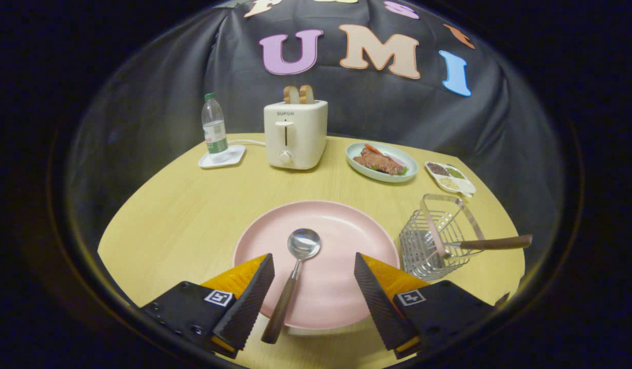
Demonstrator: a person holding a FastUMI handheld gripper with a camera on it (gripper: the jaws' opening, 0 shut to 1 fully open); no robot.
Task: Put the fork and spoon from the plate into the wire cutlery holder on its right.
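On the yellow table (183, 215) sits a big pink plate (346, 225), w/ a spoon (295, 266) lying on it. The spoon's round end is near the middle of the plate, and its brown handle sticks out over the plate's near rim. The gripper (314, 277) is wide open, holding nothing. Its two dark fingers (254, 292) sit on either side of the spoon handle, not touching it. Just right of the plate is the wire cutlery holder (428, 246). The fork (492, 242) is already in it, brown handle poking out to the right. Far back are a white toaster (294, 136) w/ bread in it, a water bottle (213, 125) on a small tray, a dish of food (381, 163) and a small dish of spices (449, 177).
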